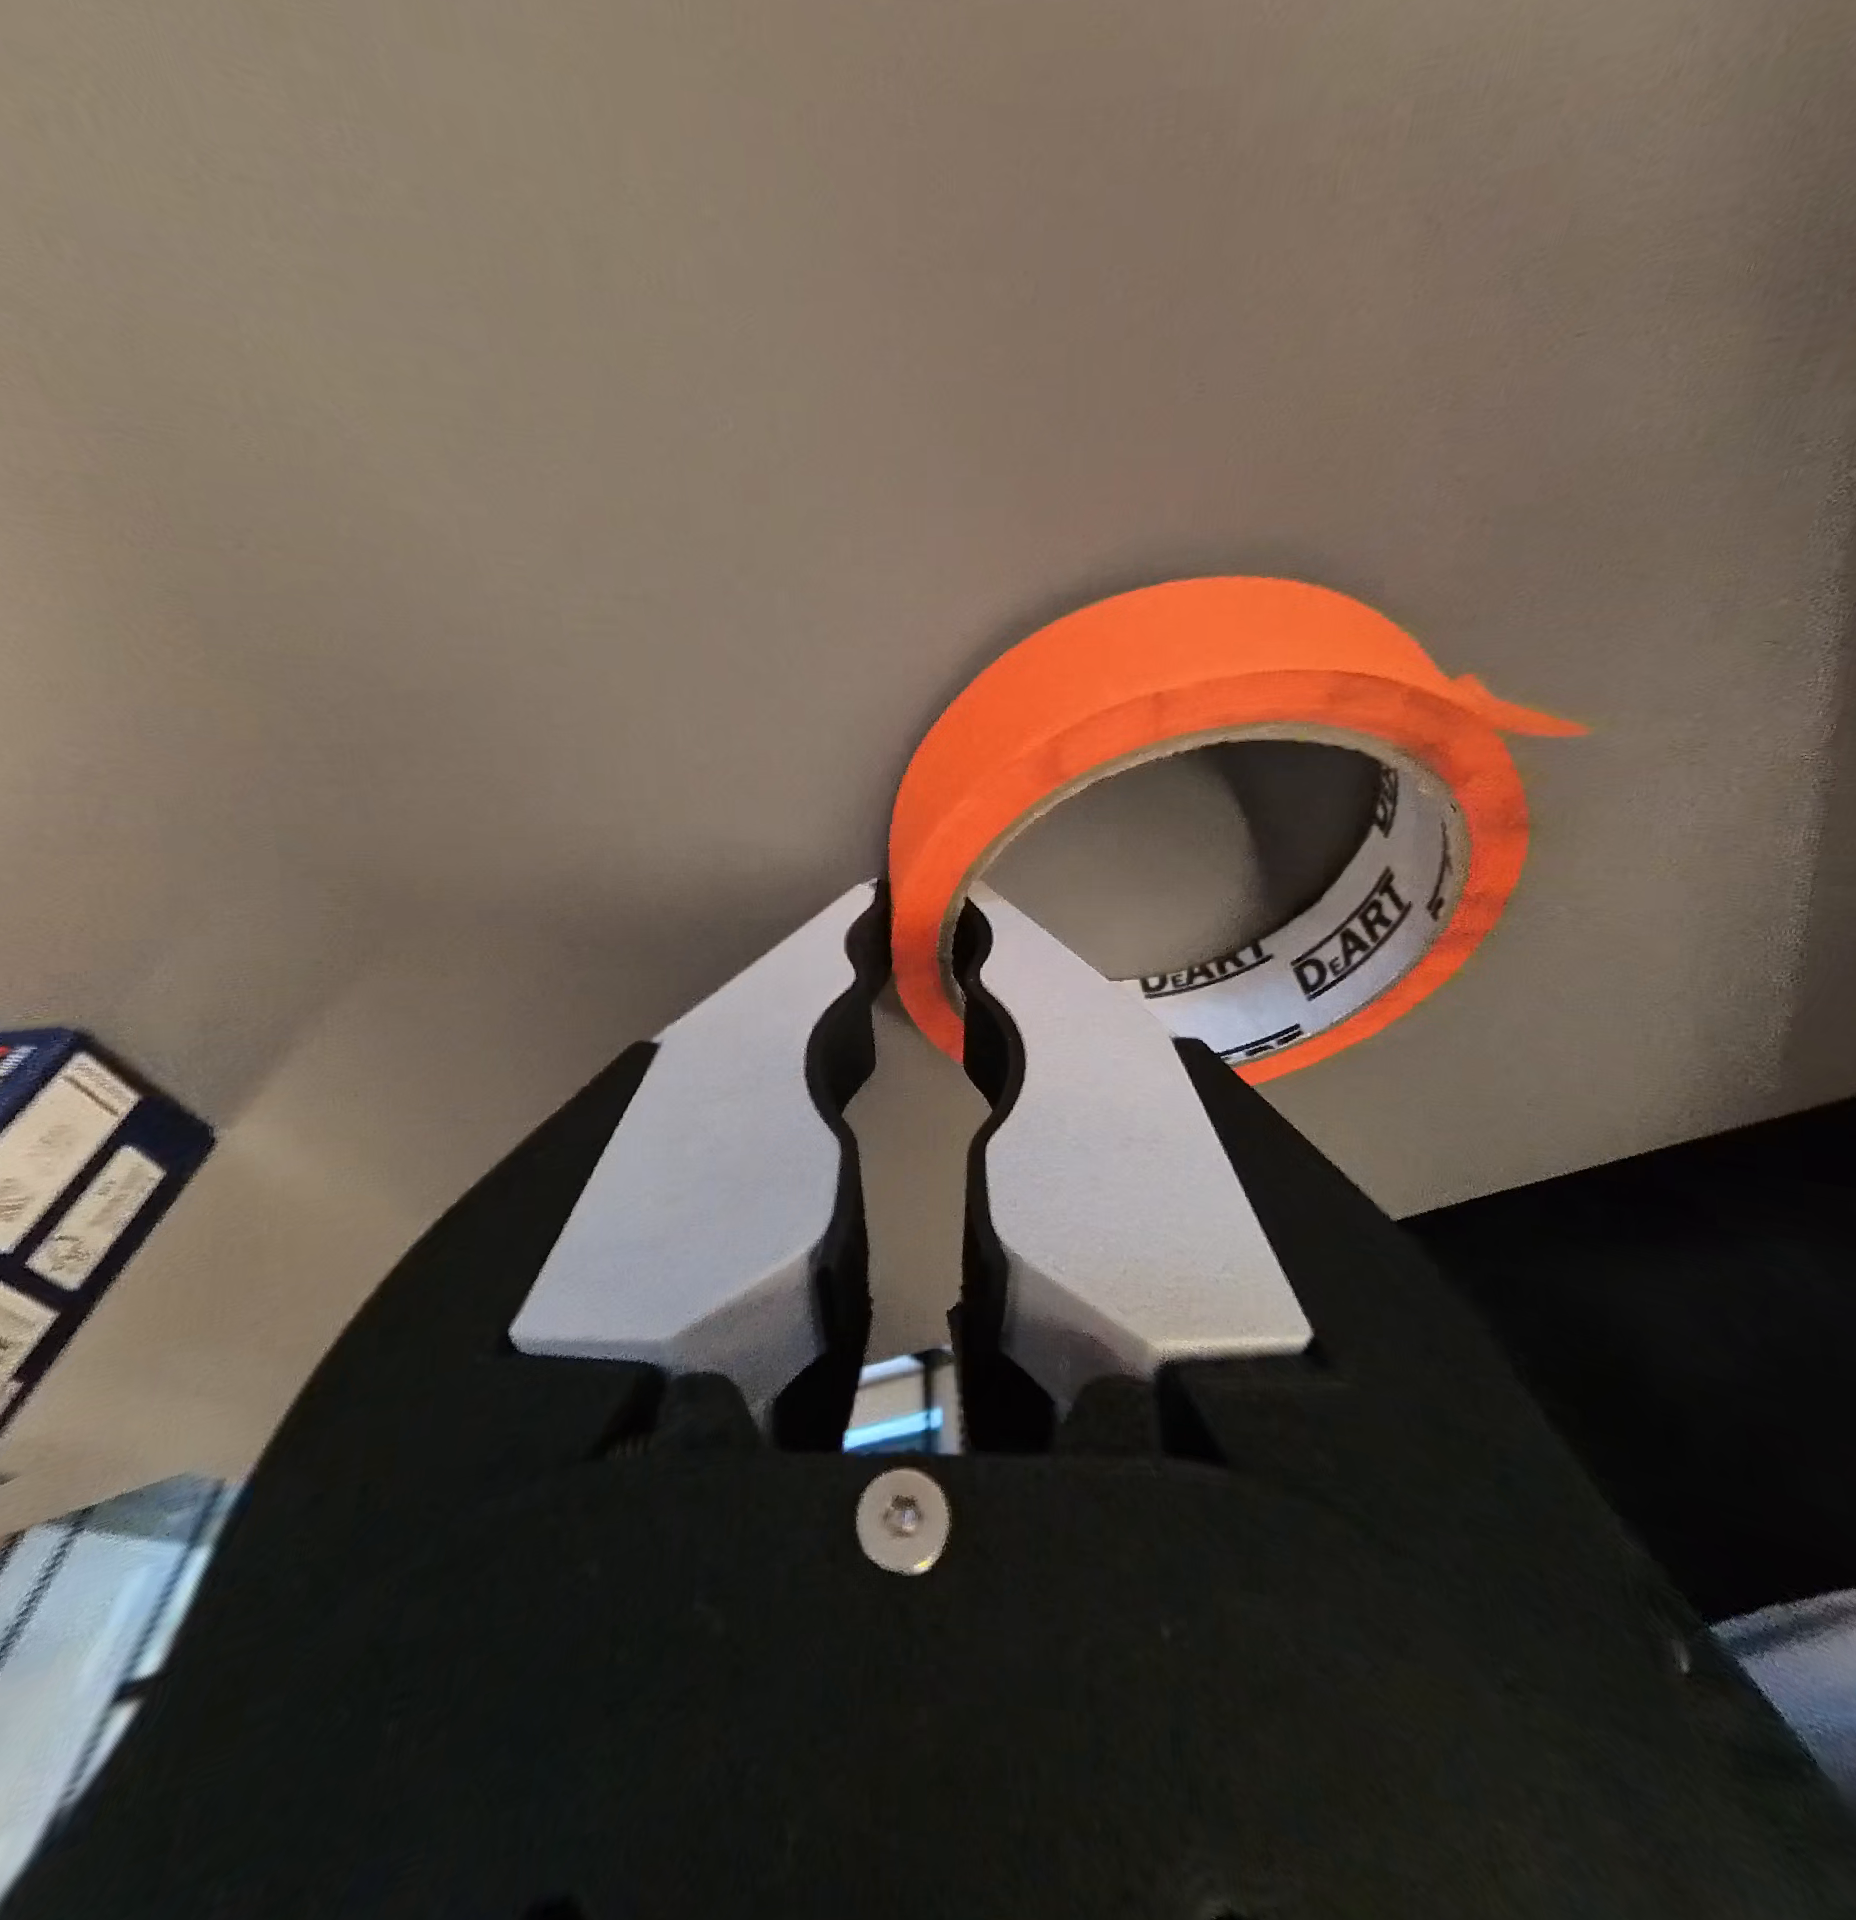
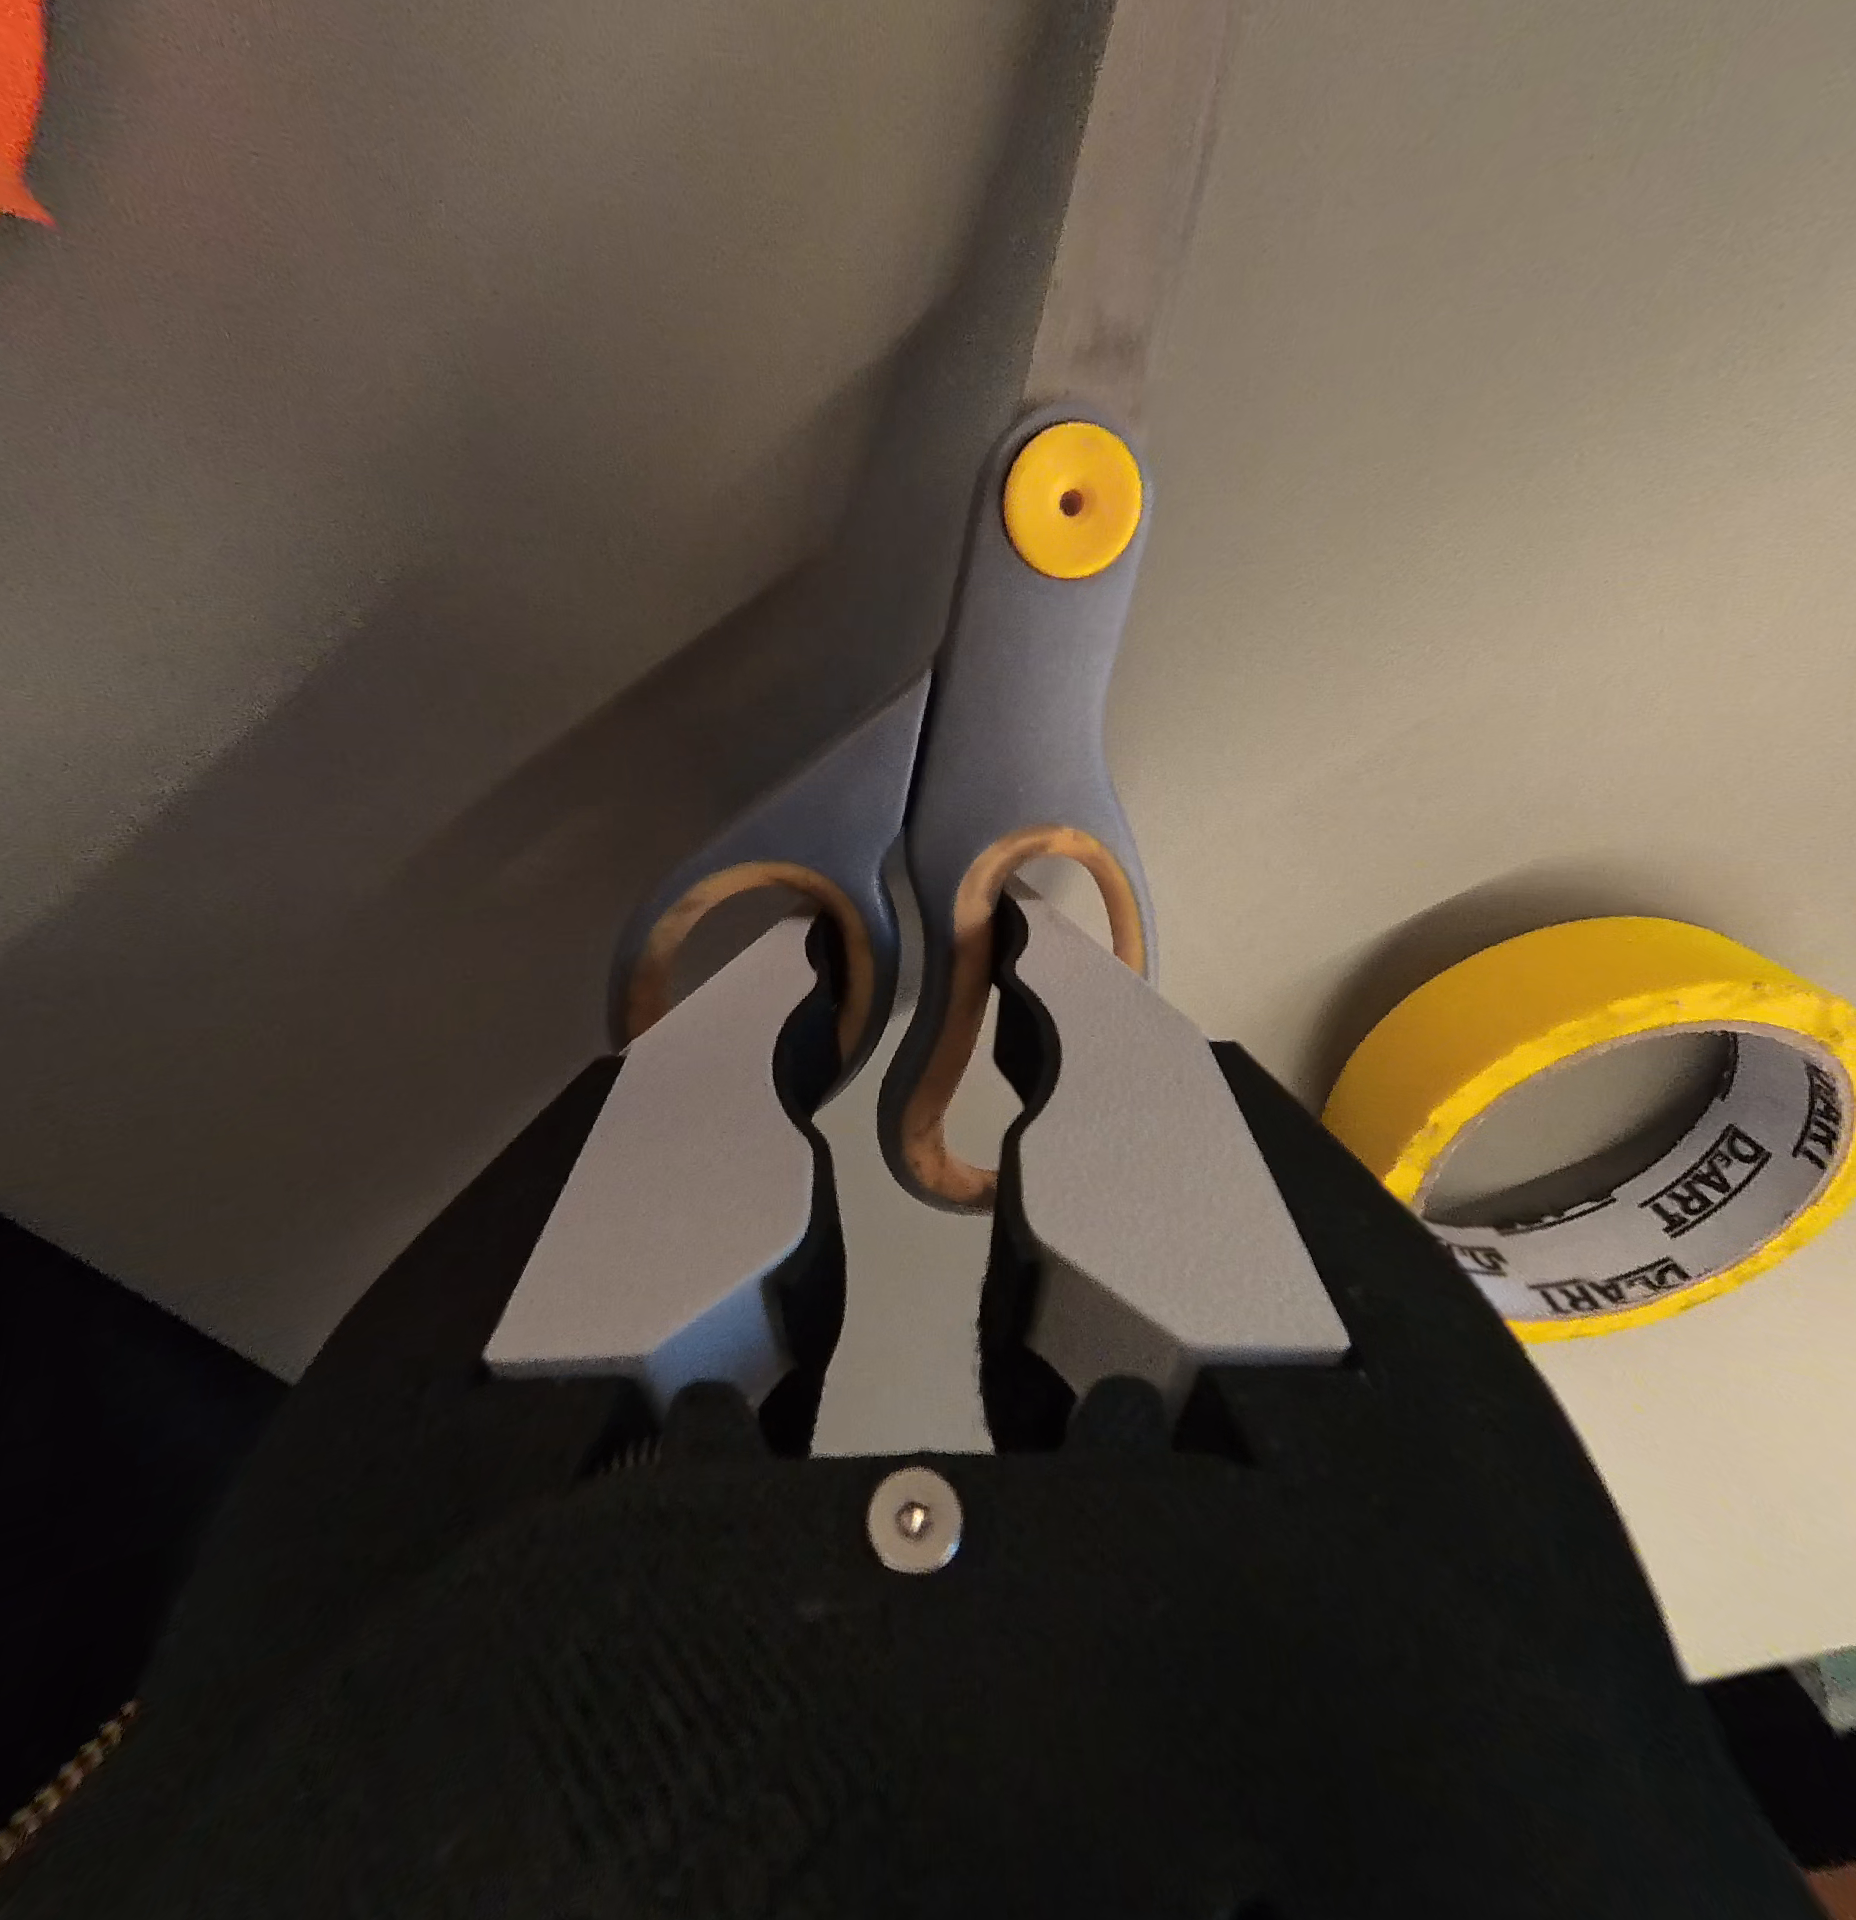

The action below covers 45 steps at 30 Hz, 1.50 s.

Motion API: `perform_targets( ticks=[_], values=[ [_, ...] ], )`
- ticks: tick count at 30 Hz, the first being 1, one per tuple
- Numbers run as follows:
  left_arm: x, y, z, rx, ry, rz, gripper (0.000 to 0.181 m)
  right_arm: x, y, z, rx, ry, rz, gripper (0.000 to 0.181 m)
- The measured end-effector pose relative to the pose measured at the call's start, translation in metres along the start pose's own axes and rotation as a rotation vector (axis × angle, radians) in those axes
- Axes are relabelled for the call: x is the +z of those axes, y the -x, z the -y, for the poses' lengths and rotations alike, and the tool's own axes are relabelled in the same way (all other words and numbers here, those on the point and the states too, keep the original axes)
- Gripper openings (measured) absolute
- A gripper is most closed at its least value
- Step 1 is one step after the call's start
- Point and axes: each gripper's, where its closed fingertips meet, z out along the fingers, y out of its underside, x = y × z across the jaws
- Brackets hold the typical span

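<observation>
Only the left wrist view shows the left tool (image 1: 922, 914) at work: its two fingers are pinched on the wall of the orange tape roll (image 1: 1210, 821), one finger outside the ring and one inside its printed white core, so the roll stands on edge above the pale counter (image 1: 591, 520). A loose tape end sticks out on the far side of the roll from the tool. Well away from the roll, on the tool's side of it, a dark blue printed box (image 1: 46, 1174) lies at the frame edge; it appears in no other view.

Only the right wrist view shows the right tool (image 2: 908, 935), closed around the scissors (image 2: 1017, 748): each finger sits in one finger ring, squeezing the two inner handle bars together. The handles are grey-blue with worn yellow lining and a yellow pivot cap; the blades run away from the tool and blur out. Beside the scissors' handles a yellow tape roll (image 2: 1630, 1132) lies flat on the counter, near its dark edge. Far beyond the scissors, at the frame corner, an orange scrap (image 2: 4, 114) shows; what it belongs to cannot be told.

Beyond each held thing the counter is bare.

Count: two tools, two tape rolls, one pair of scissors, one box.
</observation>
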Motion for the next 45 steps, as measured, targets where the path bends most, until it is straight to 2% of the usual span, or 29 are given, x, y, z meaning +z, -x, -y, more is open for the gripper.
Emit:
perform_targets(
  ticks=[5, 8, 10, 12, 14, 16, 18, 20, 22, 25, 27, 30, 33, 34, 36, 38, 40, 43, 45],
  values=[
    [0.001, 0.001, 0.002, 0.028, 0.025, 0.054, 0.009, -0.001, 0.0, 0.0, 0.018, -0.084, 0.029, 0.027],
    [-0.004, 0.013, 0.005, 0.025, -0.026, 0.129, 0.033, -0.005, -0.001, 0.002, 0.049, -0.141, 0.061, 0.039],
    [-0.014, 0.019, 0.009, 0.024, -0.105, 0.165, 0.051, -0.013, 0.002, 0.004, 0.069, -0.206, 0.104, 0.042],
    [-0.032, 0.024, 0.007, 0.026, -0.215, 0.199, 0.053, -0.028, 0.004, 0.007, 0.086, -0.317, 0.12, 0.042],
    [-0.059, 0.027, 0.0, 0.016, -0.374, 0.217, 0.054, -0.056, 0.003, 0.016, 0.079, -0.515, 0.089, 0.041],
    [-0.092, 0.029, -0.016, -0.024, -0.555, 0.202, 0.061, -0.102, 0.001, 0.029, 0.05, -0.797, -0.023, 0.04],
    [-0.126, 0.035, -0.04, -0.068, -0.725, 0.183, 0.06, -0.138, 0.004, 0.039, 0.06, -0.995, -0.115, 0.044],
    [-0.157, 0.05, -0.071, -0.108, -0.878, 0.167, 0.06, -0.148, 0.016, 0.053, 0.106, -1.042, -0.094, 0.049],
    [-0.182, 0.074, -0.103, -0.162, -0.99, 0.116, 0.057, -0.151, 0.039, 0.08, 0.152, -1.046, -0.008, 0.05],
    [-0.218, 0.131, -0.142, -0.221, -1.152, 0.041, 0.062, -0.174, 0.081, 0.139, 0.225, -1.135, 0.138, 0.05],
    [-0.235, 0.168, -0.155, -0.152, -1.233, -0.018, 0.062, -0.188, 0.11, 0.186, 0.259, -1.165, 0.217, 0.05],
    [-0.237, 0.208, -0.159, 0.116, -1.211, -0.041, 0.07, -0.209, 0.158, 0.26, 0.195, -1.218, 0.287, 0.045],
    [-0.214, 0.241, -0.153, 0.369, -1.117, -0.097, 0.045, -0.215, 0.193, 0.325, 0.15, -1.23, 0.328, 0.018],
    [-0.208, 0.252, -0.149, 0.385, -1.097, -0.15, 0.032, -0.21, 0.197, 0.343, 0.191, -1.213, 0.335, 0.01],
    [-0.205, 0.26, -0.14, 0.4, -1.082, -0.342, 0.024, -0.199, 0.202, 0.37, 0.313, -1.209, 0.382, 0.0],
    [-0.206, 0.267, -0.131, 0.404, -1.067, -0.473, 0.021, -0.186, 0.207, 0.388, 0.418, -1.197, 0.421, 0.0],
    [-0.205, 0.273, -0.118, 0.41, -1.042, -0.519, 0.024, -0.166, 0.207, 0.395, 0.518, -1.153, 0.42, 0.0],
    [-0.2, 0.266, -0.105, 0.456, -1.001, -0.613, 0.024, -0.158, 0.21, 0.402, 0.673, -1.203, 0.551, 0.0],
    [-0.191, 0.26, -0.1, 0.498, -0.949, -0.65, 0.026, -0.157, 0.202, 0.402, 0.782, -1.257, 0.567, 0.0]
  ],
)
